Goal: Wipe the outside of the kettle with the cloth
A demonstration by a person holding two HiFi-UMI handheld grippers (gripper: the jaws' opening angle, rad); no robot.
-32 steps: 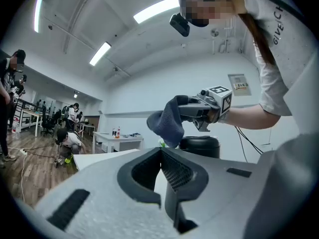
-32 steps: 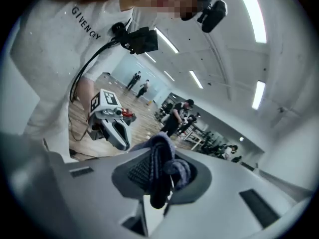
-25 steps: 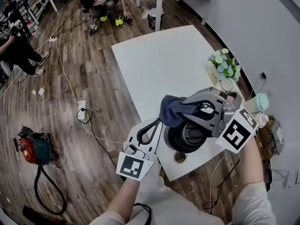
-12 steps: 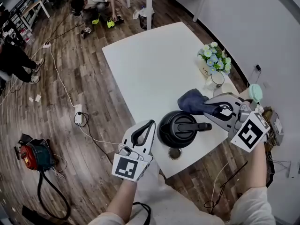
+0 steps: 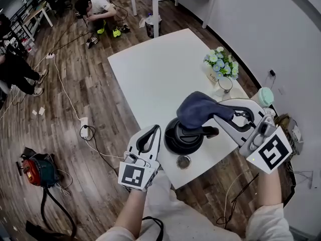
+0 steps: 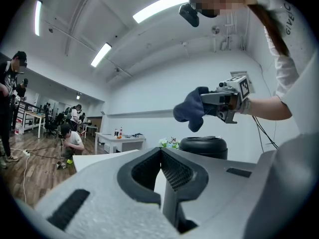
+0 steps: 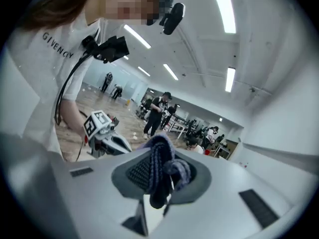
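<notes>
A black kettle [image 5: 184,137] stands on the white table [image 5: 160,69] near its front edge. A dark blue cloth [image 5: 197,109] hangs bunched over the kettle's lid and handle, with my right gripper [image 5: 220,113] shut on it from the right. In the right gripper view the cloth [image 7: 160,176] is pinched between the jaws. My left gripper [image 5: 156,130] is shut and holds nothing, just left of the kettle at the table's edge. From the left gripper view the kettle's lid [image 6: 203,145] shows ahead, with the cloth [image 6: 191,111] held above it.
A pot of flowers [image 5: 220,64], a glass [image 5: 225,84] and a mint-green jar [image 5: 265,96] stand along the table's right side. A round cable hole [image 5: 183,161] lies just in front of the kettle. Cables and a red vacuum [image 5: 32,164] are on the wooden floor at left.
My right gripper has swung the cloth from the kettle's right side back over its lid. The left gripper has stayed shut beside the kettle.
</notes>
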